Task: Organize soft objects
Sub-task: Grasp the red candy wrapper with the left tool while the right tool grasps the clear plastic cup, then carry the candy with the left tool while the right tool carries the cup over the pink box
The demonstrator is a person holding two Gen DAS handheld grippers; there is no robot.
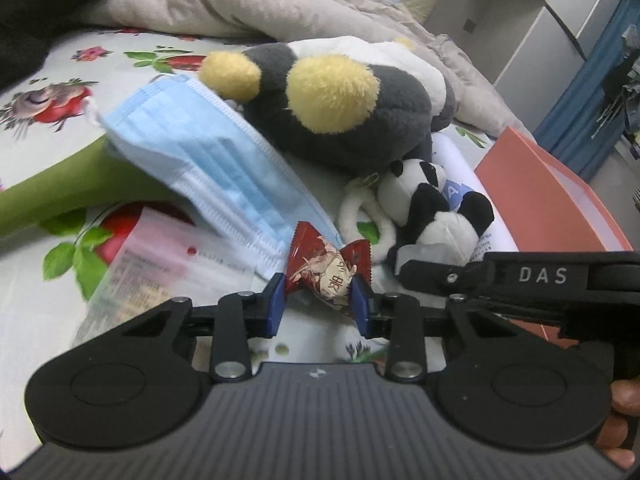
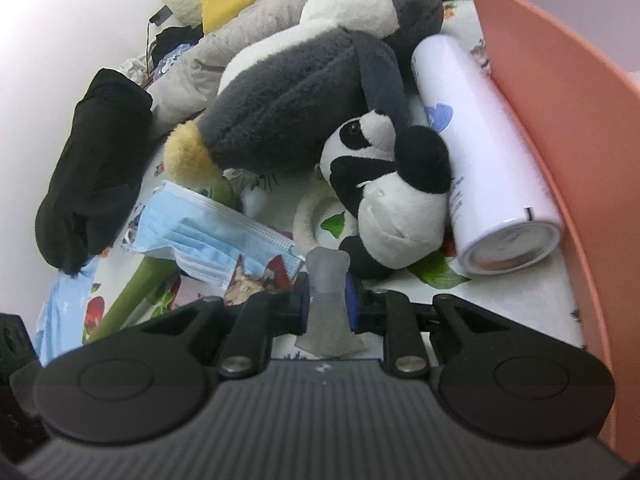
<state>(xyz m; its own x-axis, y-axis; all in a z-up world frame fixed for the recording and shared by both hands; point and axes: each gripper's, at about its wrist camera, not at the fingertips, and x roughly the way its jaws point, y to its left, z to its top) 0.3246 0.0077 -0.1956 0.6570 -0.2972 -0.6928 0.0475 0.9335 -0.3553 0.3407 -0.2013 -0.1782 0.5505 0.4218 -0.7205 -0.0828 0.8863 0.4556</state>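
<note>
My left gripper [image 1: 319,305] is shut on a red candy wrapper [image 1: 326,270] just above the floral bedsheet [image 1: 52,80]. My right gripper [image 2: 327,300] is shut on a small grey translucent piece [image 2: 328,300], close in front of the small panda plush [image 2: 390,196]. The panda [image 1: 434,210] lies beside a large grey, white and yellow plush toy [image 1: 340,108], also in the right wrist view [image 2: 288,116]. A blue face mask [image 1: 212,160] lies left of them, also in the right wrist view [image 2: 216,240]. The right gripper's black body [image 1: 520,280] shows in the left wrist view.
An orange box [image 2: 560,120] stands at the right, also in the left wrist view [image 1: 552,196]. A white cylinder bottle [image 2: 480,152] lies against it. A black garment [image 2: 96,184], a green stem-like object [image 2: 132,296], a beige blanket [image 1: 248,0] and a clear packet [image 1: 152,256] lie around.
</note>
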